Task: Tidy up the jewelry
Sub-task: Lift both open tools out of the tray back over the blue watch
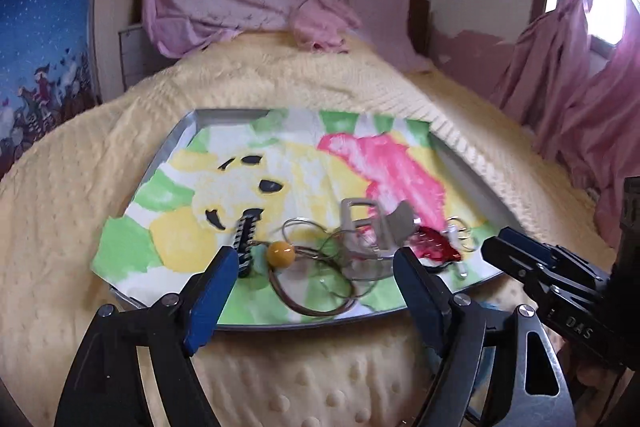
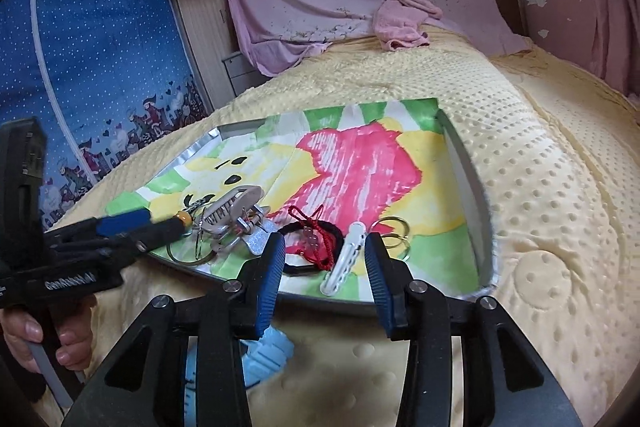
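Metal tray (image 1: 188,131) sitting on a bumpy yellow blanket (image 1: 312,379) over the bed, lined with a painted sheet (image 1: 280,167) in yellow, green and pink. Jewelry all heaped at the near end of the tray: amber bead (image 1: 281,253) on a brown cord, black-and-white comb clip (image 1: 245,239) just left of it, grey claw clip (image 1: 370,227) tangled in thin wire hoops, red cord charm (image 1: 436,247), key rings (image 2: 394,229) off to the right, white toothed clip (image 2: 346,259) lying near the front rim.

Left claw (image 1: 314,287) spread wide, nothing in it, hovering over the bead and cord. Right claw (image 2: 325,267) partly apart, also holding nothing, with the white clip and red cord showing in the gap. Hand (image 2: 44,339) gripping the left handle, lower left of the right wrist view.
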`<state>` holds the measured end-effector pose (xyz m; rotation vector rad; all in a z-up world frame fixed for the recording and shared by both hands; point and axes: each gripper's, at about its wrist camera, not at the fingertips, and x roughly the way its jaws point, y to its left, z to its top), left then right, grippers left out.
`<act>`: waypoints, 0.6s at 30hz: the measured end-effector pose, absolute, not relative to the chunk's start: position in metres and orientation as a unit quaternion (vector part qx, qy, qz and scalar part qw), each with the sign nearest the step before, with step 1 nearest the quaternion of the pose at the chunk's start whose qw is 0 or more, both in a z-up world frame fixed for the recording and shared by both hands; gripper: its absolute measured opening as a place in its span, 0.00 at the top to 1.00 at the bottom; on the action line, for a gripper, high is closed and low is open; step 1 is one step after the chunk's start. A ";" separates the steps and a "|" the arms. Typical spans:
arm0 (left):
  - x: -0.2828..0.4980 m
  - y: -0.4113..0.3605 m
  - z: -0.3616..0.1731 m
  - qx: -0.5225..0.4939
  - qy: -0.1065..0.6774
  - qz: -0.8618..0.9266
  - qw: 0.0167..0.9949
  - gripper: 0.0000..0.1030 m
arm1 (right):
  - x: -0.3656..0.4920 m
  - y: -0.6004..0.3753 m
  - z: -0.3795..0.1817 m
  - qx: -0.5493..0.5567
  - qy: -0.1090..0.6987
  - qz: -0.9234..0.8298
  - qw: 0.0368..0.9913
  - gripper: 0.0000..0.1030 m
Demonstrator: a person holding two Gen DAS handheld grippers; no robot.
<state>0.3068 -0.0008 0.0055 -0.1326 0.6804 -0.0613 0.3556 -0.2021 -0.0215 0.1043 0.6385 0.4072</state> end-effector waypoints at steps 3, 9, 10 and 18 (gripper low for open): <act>0.297 -0.001 0.012 -0.065 0.320 -0.030 0.945 0.24 | 0.345 -0.210 -0.014 0.056 0.297 0.190 0.934 0.64; 0.260 -0.001 0.031 -0.077 0.270 -0.032 0.959 0.08 | 0.306 -0.227 0.012 0.067 0.248 0.181 0.949 0.36; 0.253 -0.001 0.033 -0.080 0.262 -0.032 0.961 0.06 | 0.299 -0.229 0.016 0.068 0.243 0.180 0.951 0.32; 0.197 -0.003 0.050 -0.076 0.213 -0.029 0.974 0.00 | 0.237 -0.240 0.052 0.073 0.199 0.181 0.960 0.14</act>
